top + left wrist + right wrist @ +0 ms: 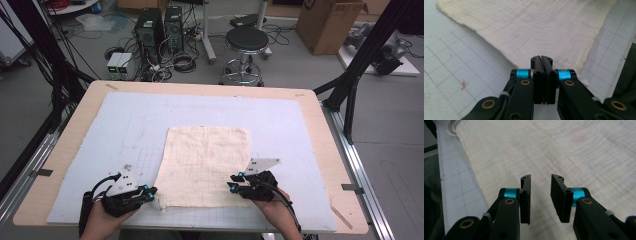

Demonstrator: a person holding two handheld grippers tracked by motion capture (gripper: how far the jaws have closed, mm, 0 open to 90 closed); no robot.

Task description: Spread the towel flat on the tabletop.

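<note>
Cloth (206, 165) lies flat and spread on the grey gridded mat (125, 125), near the front middle of the surface (75, 120). It's cream, roughly square, with faint stains.

Your left hand-held gripper (150, 191) sits at the cloth's front left corner, tips pointing right toward the edge. In the left gripper view (541, 58) its jaws are pressed together with nothing between them; the cloth edge lies just beyond the tips, and a small bit of the corner pokes out beside the right jaw. Whether the tips touch the cloth, can't tell.

Your right hand-held gripper (233, 181) is over the cloth's front right part, tips pointing left. In the right gripper view (540, 180) its jaws stand apart with a clear gap, bare cloth showing between and beneath them, no fold pinched. The pads look above the fabric; contact can't be told.

Both hands come in from the front edge, well apart, cloth between them. Small orange speck (463, 85) on the mat left of the left hand-held gripper.
</note>
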